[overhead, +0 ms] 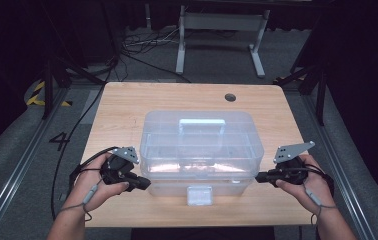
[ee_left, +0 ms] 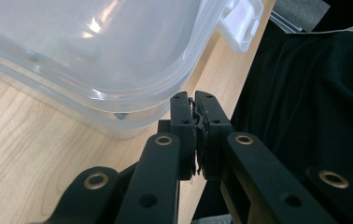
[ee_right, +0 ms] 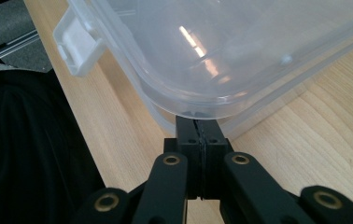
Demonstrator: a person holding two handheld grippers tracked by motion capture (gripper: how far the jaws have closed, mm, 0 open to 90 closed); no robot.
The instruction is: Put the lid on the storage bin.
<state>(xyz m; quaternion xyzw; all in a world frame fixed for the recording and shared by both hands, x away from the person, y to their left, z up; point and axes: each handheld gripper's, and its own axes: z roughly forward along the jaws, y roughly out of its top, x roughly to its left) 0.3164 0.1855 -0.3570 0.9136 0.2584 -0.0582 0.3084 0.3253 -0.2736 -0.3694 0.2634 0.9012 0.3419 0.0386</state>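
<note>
Two black two-jaw grippers flank a clear plastic storage box (overhead: 201, 150) with a rounded lid, which sits in the middle of a light wooden table (overhead: 127, 100). The box's lid carries a flat translucent handle (overhead: 202, 125) on top, and a white plastic latch (overhead: 199, 195) hangs on its near side, facing the person.

The left gripper (overhead: 146, 184), held in the person's left hand (overhead: 97, 187), points at the box's near left corner, its tips right at the lower edge of the lid. In the left gripper view its jaws are pressed together with nothing between them; the worn pads meet, and the tips (ee_left: 193, 100) stand just under the rounded corner of the clear box (ee_left: 95, 56), whether touching it or just short of it I cannot tell. The latch (ee_left: 242, 21) shows farther along the box's front edge.

The right gripper (overhead: 259, 177), held in the right hand (overhead: 307, 182), points at the near right corner in the same way. In the right gripper view its jaws are closed flat on each other, empty, and the tips (ee_right: 198, 123) reach under the lip of the box (ee_right: 240, 46) at its corner, seemingly against the rim. The white latch (ee_right: 79, 46) shows at the upper left of that view.

A small round hole (overhead: 230, 97) sits in the table's far side, well apart from the box
</note>
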